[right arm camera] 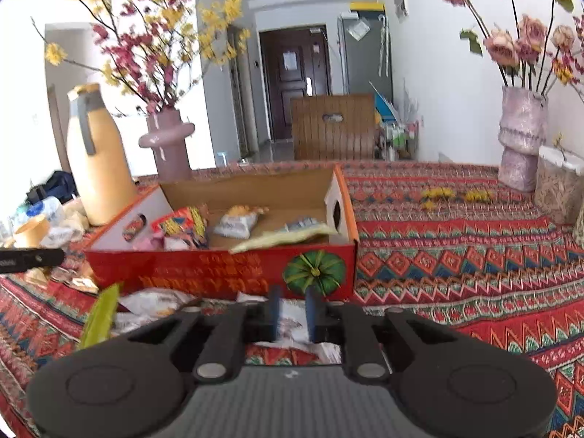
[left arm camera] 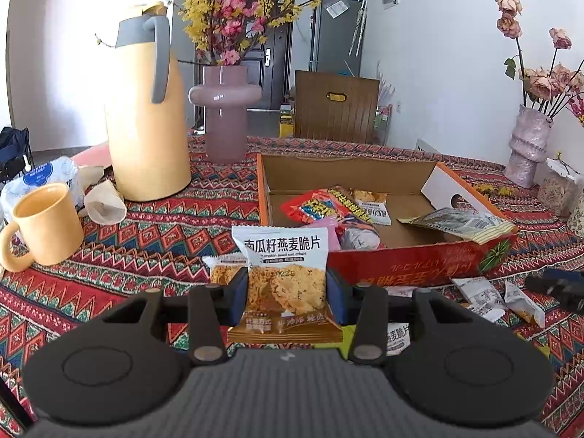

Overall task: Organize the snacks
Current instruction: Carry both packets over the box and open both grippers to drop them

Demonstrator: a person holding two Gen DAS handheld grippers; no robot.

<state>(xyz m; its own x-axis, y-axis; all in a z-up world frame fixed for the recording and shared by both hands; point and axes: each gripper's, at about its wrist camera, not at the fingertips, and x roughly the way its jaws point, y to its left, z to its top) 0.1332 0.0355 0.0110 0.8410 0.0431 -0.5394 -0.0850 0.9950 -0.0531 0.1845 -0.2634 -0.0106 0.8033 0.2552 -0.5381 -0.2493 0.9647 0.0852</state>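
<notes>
**Ana:** Left wrist view first, from the left edge: what stood there?

**Ben:** A glazed yellow mug (left arm camera: 47, 224), then a tall matte yellow thermos jug (left arm camera: 146, 109) with a grey handle, and a smooth mauve vase (left arm camera: 225, 113) with a bulging collar. All sat on the counter (left arm camera: 164, 230), under a woven zigzag cloth.

**Ana:** And the left gripper (left arm camera: 288, 292)?

**Ben:** Its fingers (left arm camera: 239, 292) were clamped on a glossy white snack packet (left arm camera: 283, 277), held upright above the cloth. The label read "Pumpkin seed oat crisps" under Chinese characters.

**Ana:** Further right?

**Ben:** A shallow red cardboard box (left arm camera: 401, 261), plain brown inside, held several crinkled packets.

**Ana:** Right wrist view?

**Ben:** The right gripper (right arm camera: 294, 312) hung over loose wrappers (right arm camera: 153, 301) just before the box's printed wall. The blue pads stood narrowly apart; I couldn't tell whether they pinched the white wrapper seen between them.
</notes>
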